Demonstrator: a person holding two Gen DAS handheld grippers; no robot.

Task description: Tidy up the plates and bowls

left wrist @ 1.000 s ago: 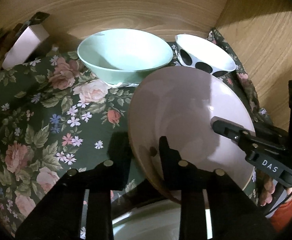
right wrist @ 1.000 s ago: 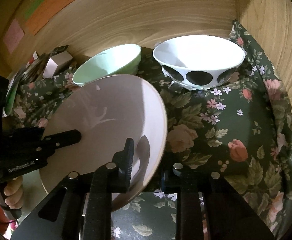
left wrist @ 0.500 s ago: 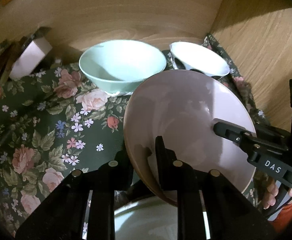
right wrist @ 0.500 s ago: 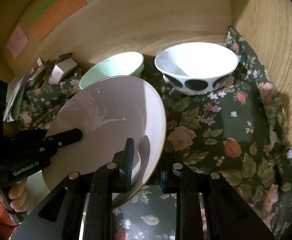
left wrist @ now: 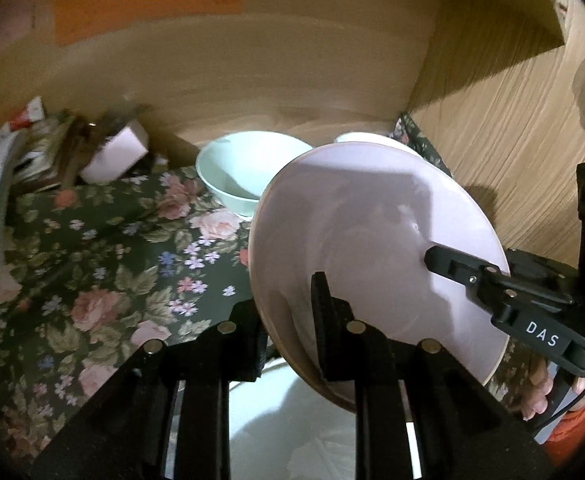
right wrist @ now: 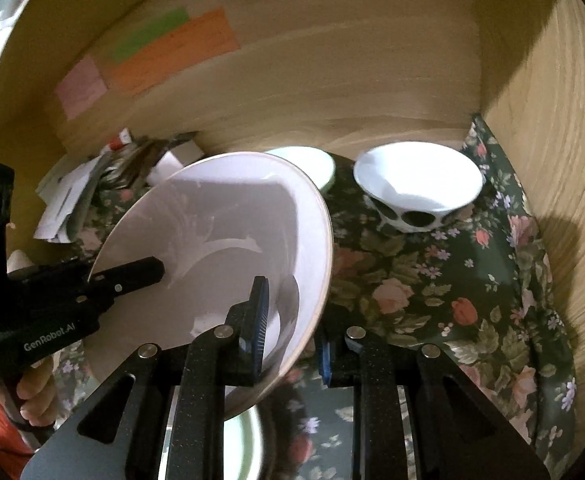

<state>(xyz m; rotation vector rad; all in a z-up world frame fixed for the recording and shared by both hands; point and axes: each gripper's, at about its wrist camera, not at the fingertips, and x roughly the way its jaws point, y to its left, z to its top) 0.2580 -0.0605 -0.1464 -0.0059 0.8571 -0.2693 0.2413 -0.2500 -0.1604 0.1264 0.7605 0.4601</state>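
Slippage is the danger — left gripper (left wrist: 288, 320) and right gripper (right wrist: 292, 320) each pinch only the tilted pink plate's (left wrist: 372, 248) rim, so uneven pull could drop it onto the plate below (left wrist: 304, 432).

The pink plate (left wrist: 376, 248) hides nearly all of the white spotted bowl (left wrist: 366, 139) in the left wrist view; only a sliver of its rim peeks over. In the right wrist view the plate covers most of the mint bowl (right wrist: 308, 164). Far left, the clutter of papers and a box (left wrist: 52, 152) is smeared with blur. A pale dish (left wrist: 292, 432) under the plate is mostly hidden and cut off by the near edge.
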